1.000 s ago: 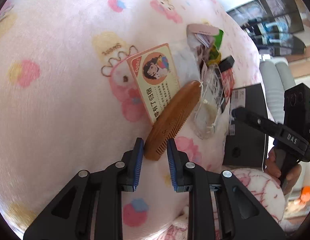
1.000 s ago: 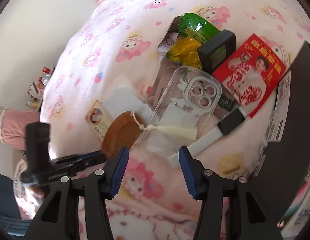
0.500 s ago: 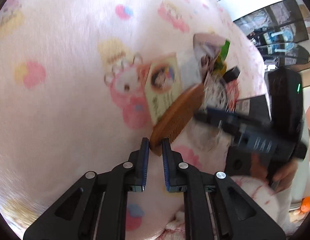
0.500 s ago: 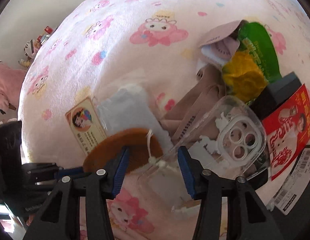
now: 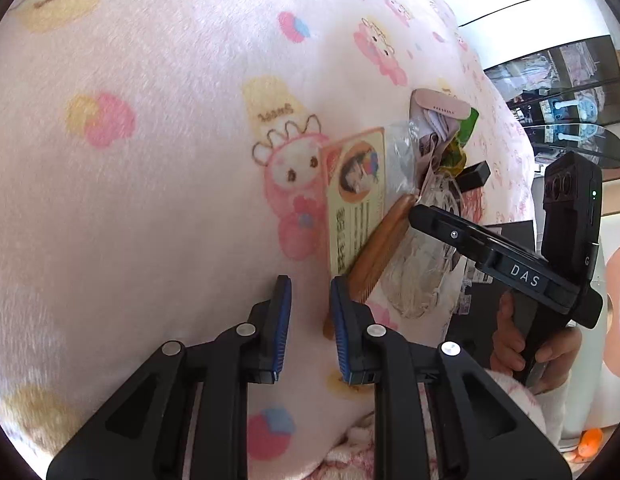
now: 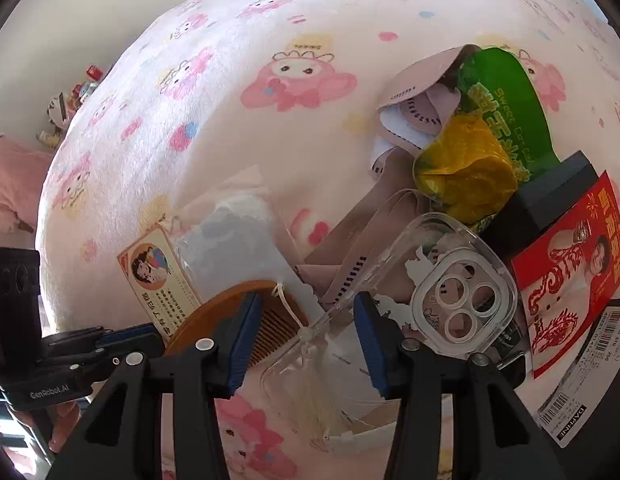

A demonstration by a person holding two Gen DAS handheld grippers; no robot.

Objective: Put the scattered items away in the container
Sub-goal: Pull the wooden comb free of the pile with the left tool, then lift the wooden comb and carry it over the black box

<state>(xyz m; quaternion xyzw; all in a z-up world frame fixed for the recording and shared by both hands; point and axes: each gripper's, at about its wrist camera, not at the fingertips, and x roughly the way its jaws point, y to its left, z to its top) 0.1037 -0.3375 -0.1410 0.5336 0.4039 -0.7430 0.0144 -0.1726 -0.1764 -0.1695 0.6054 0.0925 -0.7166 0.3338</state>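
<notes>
A brown wooden comb (image 5: 380,246) lies on the pink blanket, half on a cartoon-girl card (image 5: 354,200). My left gripper (image 5: 310,312) is low at the comb's near end. Its jaws are opening over bare blanket, and the comb rests against the outside of the right finger. My right gripper (image 6: 306,336) hangs over the comb's (image 6: 230,308) far end. Its jaws are opening too. The comb's teeth, its cord, a cream tassel (image 6: 322,396) and the edge of a clear phone case (image 6: 450,292) lie between them, and neither pad presses on anything.
Behind the phone case lie a green and yellow snack packet (image 6: 482,148), pink straps (image 6: 414,88), a small dark box (image 6: 550,196), a red card (image 6: 570,272) and a clear plastic bag (image 6: 238,240). A black box with a barcode label (image 6: 578,392) sits at the right. A hand (image 5: 514,344) holds the right gripper.
My right gripper came in over the comb's far end and the tassel, with its jaws narrower than before. My left jaws pinched nearly together, then widened, and the comb now lies outside them.
</notes>
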